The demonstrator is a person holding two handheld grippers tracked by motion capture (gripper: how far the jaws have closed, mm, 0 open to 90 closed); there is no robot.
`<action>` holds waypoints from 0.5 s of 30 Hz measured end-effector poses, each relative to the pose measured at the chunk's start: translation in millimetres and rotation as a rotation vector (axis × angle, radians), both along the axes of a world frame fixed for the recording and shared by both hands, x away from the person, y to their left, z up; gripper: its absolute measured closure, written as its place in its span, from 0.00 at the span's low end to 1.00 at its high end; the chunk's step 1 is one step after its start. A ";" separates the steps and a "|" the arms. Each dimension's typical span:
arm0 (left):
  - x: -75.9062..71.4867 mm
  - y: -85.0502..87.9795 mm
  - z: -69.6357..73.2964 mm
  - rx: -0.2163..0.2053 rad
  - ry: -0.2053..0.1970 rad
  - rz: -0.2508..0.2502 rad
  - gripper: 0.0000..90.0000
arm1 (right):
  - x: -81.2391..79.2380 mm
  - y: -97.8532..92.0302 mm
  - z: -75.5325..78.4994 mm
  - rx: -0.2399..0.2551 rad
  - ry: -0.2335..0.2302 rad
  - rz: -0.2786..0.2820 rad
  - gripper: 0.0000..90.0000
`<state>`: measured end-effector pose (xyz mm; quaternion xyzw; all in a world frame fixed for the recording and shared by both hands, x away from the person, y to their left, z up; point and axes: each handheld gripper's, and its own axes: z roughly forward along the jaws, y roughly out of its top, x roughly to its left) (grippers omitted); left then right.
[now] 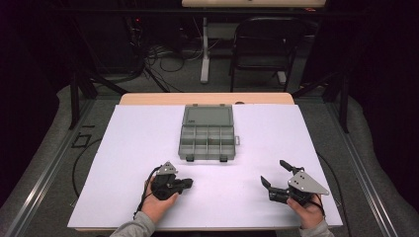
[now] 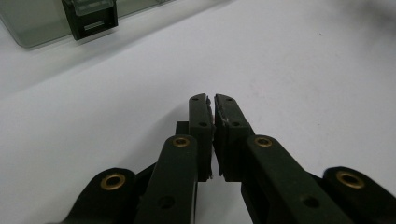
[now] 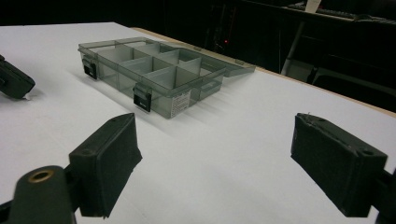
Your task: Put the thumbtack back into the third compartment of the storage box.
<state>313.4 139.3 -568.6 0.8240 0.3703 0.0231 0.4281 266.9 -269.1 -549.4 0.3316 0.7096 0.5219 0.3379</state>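
Note:
A smoky transparent compartment box [image 1: 207,134] lies open at the middle of the white table cover [image 1: 133,148], its lid folded back flat. My left gripper [image 1: 187,183] rests near the front left, held by a hand, its jaws pressed together with nothing visible between the pads [image 2: 212,100]. My right gripper [image 1: 274,173] sits at the front right with jaws spread wide and nothing between them [image 3: 222,163]. In the right gripper view the box [image 3: 159,74] shows empty divided cells and two black latches, and the left gripper's tip [image 3: 14,81] lies at the far left.
The box's front corner and one latch [image 2: 91,18] sit just beyond the left gripper. A wooden table edge [image 1: 207,98] runs behind the cover. A dark chair [image 1: 264,47] and cables stand on the floor beyond the table.

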 end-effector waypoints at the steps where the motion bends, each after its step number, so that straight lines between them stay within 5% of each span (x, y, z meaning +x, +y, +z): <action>1: 0.2 0.2 -0.1 -0.006 0.000 0.003 0.96 | 0.0 0.0 0.0 0.000 0.000 0.000 0.16; 15: 3.0 7.9 2.0 -0.047 0.005 0.027 0.99 | 0.0 0.1 0.0 0.001 -0.002 0.001 0.16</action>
